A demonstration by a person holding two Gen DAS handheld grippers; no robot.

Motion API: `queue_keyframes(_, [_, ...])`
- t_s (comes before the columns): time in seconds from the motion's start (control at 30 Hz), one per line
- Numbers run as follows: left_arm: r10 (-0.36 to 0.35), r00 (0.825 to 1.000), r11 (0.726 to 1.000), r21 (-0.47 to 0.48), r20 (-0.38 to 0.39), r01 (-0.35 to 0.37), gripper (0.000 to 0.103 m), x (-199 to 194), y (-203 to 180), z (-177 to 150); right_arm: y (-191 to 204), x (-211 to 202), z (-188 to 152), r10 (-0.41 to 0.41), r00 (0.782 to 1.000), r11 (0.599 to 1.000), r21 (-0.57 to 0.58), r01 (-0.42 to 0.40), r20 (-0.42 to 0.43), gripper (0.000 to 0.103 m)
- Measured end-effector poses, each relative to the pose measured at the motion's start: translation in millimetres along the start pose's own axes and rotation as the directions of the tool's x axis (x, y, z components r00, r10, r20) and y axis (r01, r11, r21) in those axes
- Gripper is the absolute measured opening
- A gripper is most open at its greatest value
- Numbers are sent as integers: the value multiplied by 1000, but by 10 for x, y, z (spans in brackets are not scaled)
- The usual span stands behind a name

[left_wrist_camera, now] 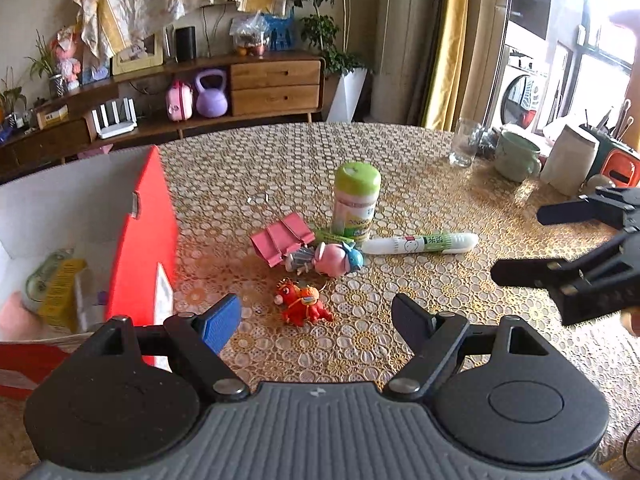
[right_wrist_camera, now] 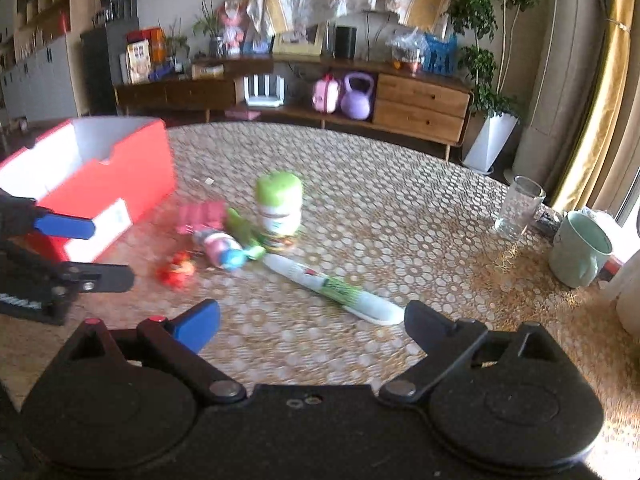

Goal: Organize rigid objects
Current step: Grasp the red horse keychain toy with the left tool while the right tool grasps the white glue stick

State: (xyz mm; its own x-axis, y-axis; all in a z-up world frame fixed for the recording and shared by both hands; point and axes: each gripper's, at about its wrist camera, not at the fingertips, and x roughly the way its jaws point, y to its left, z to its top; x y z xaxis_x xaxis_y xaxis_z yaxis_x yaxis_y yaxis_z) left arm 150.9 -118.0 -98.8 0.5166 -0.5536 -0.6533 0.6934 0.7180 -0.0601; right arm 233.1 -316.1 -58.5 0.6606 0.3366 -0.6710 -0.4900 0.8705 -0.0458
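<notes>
From the left wrist view, the left tool (left_wrist_camera: 316, 316) hangs low over the worktop (left_wrist_camera: 400, 160) with its jaws spread wide and nothing between them; the red toy (left_wrist_camera: 303, 301) lies just ahead, almost centred in the gap. I'd say the pick is about to begin, and it would go best by lowering straight down so the fingers straddle the toy's body, not its dangling ring, before closing gently. Behind it sit a pink-and-blue figure (left_wrist_camera: 334, 259), a pink clip (left_wrist_camera: 280, 238), a green-capped bottle (left_wrist_camera: 355, 200) standing upright and a white tube (left_wrist_camera: 420, 243) lying on its side. The red box (left_wrist_camera: 140, 240) stands open at the left (a few things already inside it), near enough for a short carry.

From the right wrist view, somewhat blurred, the right tool (right_wrist_camera: 312, 320) is likewise wide open and empty, and the white tube (right_wrist_camera: 340, 286) lies nearest to it, slanting toward the near right. The red box (right_wrist_camera: 120, 168) is at the far left, well apart from this tool.
</notes>
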Motion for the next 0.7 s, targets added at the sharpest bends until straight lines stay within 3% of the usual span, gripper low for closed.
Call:
queue_keyframes(0.2, [1, 1000, 1000, 5, -28, -1, 82, 294, -26, -10, -137, 386, 71, -7, 998, 993, -122, 1, -56, 88])
queue_keyframes(0.27, [17, 999, 1000, 12, -35, -16, 82, 392, -32, -12, -185, 504, 104, 16, 996, 990, -135, -28, -83, 81])
queue_keyframes(0.4, [23, 998, 1000, 7, -55, -23, 82, 562, 21, -34, -226, 730, 137, 49, 991, 983, -168, -69, -125, 79])
queue_keyframes(0.7, [30, 998, 999, 12, -63, -29, 82, 755, 51, -48, -354, 1048, 266, 146, 971, 973, -147, -176, -190, 64])
